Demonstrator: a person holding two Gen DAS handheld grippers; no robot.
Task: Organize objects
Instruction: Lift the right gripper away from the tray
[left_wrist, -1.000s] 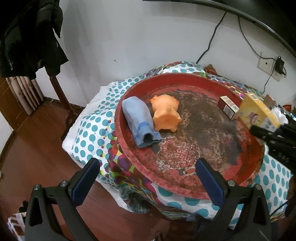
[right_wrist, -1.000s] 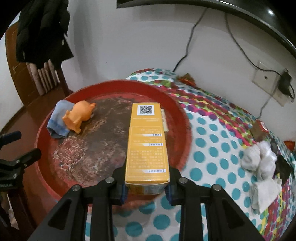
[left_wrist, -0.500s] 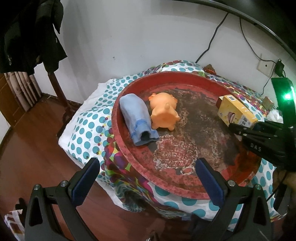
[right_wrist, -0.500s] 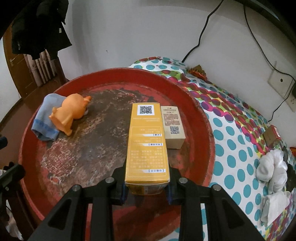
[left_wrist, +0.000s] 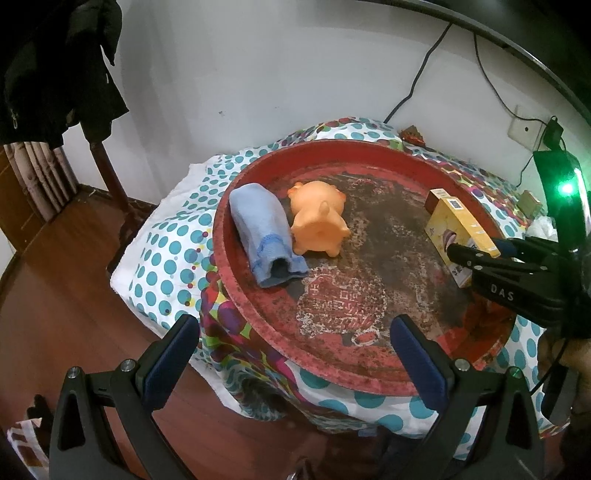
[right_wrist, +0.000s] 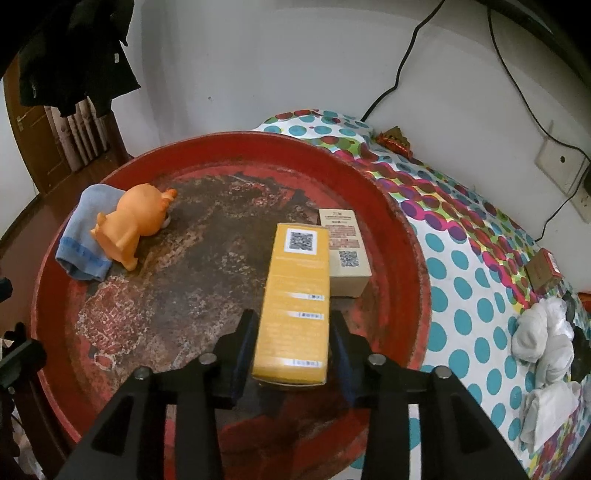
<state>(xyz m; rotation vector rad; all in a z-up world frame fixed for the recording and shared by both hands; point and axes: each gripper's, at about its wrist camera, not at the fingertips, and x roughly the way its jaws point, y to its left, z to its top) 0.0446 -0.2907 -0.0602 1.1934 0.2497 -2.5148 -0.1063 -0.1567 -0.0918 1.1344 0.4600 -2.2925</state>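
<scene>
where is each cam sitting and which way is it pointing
Left wrist: rides the left gripper, aimed down across the round red tray from its near edge; both its blue-padded fingers show, open, and the right gripper enters at right.
Right wrist: rides the right gripper, aimed down into the tray; its jaws are opening around the yellow box.
Shared: the tray, yellow box, orange pig toy, blue folded cloth, spotted tablecloth.

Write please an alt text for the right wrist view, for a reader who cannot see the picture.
The right gripper is opening its fingers around a yellow box that lies in a round red tray, beside a smaller beige box. At the tray's far left, an orange toy pig lies against a folded blue cloth. The tray sits on a polka-dot cover.
</scene>
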